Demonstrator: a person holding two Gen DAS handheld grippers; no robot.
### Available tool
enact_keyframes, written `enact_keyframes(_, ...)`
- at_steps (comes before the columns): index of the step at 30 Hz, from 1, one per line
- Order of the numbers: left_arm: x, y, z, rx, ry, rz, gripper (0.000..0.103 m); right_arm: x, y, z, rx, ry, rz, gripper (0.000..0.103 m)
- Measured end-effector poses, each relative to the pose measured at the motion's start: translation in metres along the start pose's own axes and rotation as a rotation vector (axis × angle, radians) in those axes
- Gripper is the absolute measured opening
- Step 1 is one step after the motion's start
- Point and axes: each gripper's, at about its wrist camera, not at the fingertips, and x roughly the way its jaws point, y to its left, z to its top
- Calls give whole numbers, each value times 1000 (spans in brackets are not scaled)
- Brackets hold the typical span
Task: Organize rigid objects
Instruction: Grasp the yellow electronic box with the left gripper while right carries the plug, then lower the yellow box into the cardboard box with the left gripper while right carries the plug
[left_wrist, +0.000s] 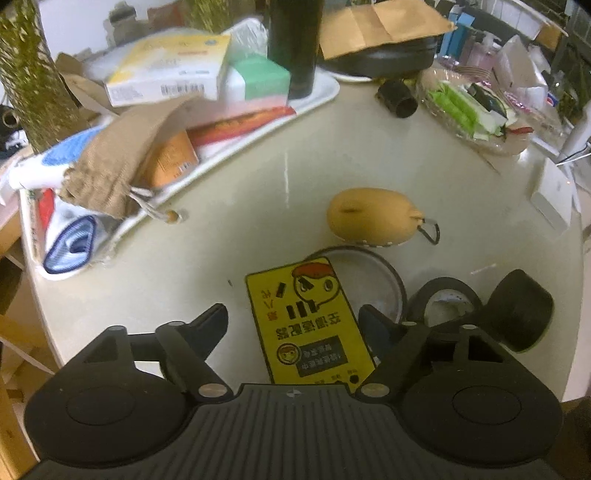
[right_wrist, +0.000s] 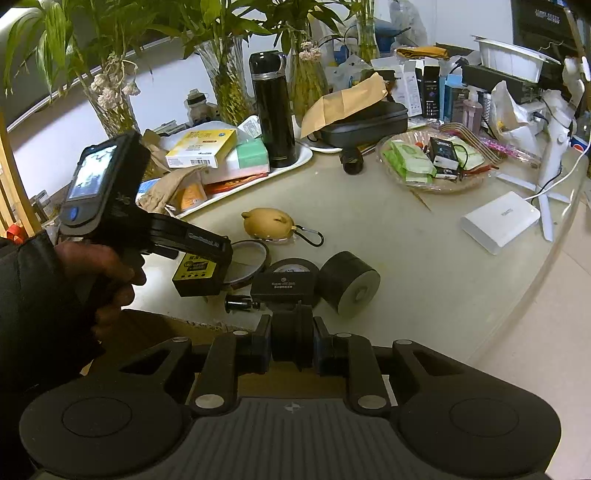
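Yellow-faced box lies between the left hand-held gripper's parted, non-touching fingers on the counter; right hand-held gripper clamps a black block. Tape rolls beyond remain unsorted; little looks done.

The left gripper points steeply down, jaws parted, while the right gripper has jaws closed.

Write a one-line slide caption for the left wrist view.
Left gripper straddles the yellow box on the round table, fingers not yet touching.
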Motion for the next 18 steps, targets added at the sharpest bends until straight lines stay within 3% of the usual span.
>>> enact_keyframes(1,1,0,0,-5,6,-11,65,0,0,0,0,1,-1,24)
enact_keyframes(4,-2,-1,1,-2,14,-8,56,0,0,0,-1,1,-2,24)
enact_keyframes(18,-39,-3,-3,-1,-87,-53,55,2,-5,0,28,6,-26,24)
